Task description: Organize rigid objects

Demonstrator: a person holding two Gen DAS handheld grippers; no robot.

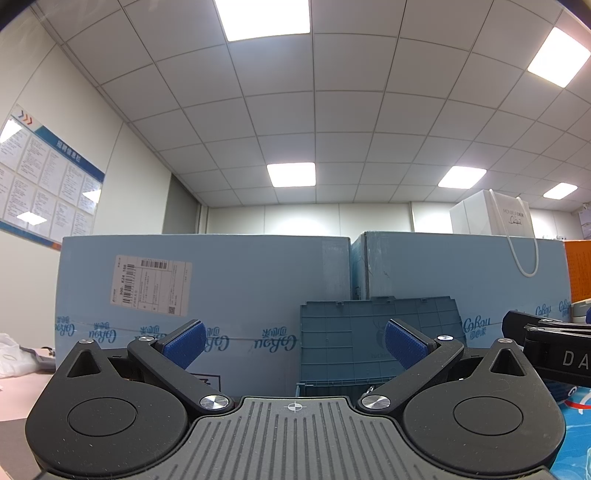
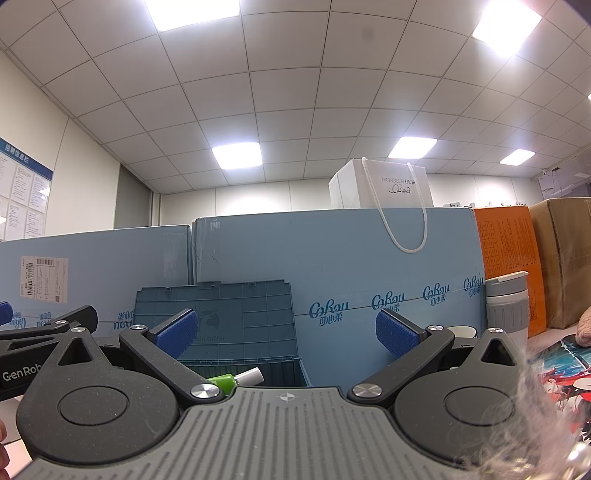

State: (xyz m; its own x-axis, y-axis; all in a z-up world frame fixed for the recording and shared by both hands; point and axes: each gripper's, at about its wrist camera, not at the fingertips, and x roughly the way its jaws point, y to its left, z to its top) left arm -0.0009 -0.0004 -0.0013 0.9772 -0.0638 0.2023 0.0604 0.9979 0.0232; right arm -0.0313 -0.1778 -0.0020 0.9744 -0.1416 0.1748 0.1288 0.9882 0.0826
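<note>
Left tool (image 1: 295, 345) apart | right tool (image 2: 286, 334) apart | blue ribbed crate (image 2: 236, 332), lid upright

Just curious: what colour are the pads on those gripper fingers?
Blue pads on black arms, clearest in the right wrist view.

Both views are bright and evenly lit. Light comes from recessed ceiling panels (image 1: 263, 18) overhead; the nearest ones are blown out to plain white. Below and left of these panels, the glazed notice board (image 1: 48, 177) carries white reflections of them. Shadows are soft and weak throughout. Fisheye distortion bows the ceiling grid (image 2: 295, 92) and the blue cartons (image 2: 332, 266) toward the edges, with dark vignetting in the upper corners. Focus is sharp centrally; a pale fuzzy mass (image 2: 524, 417) at lower right is blurred.
</note>
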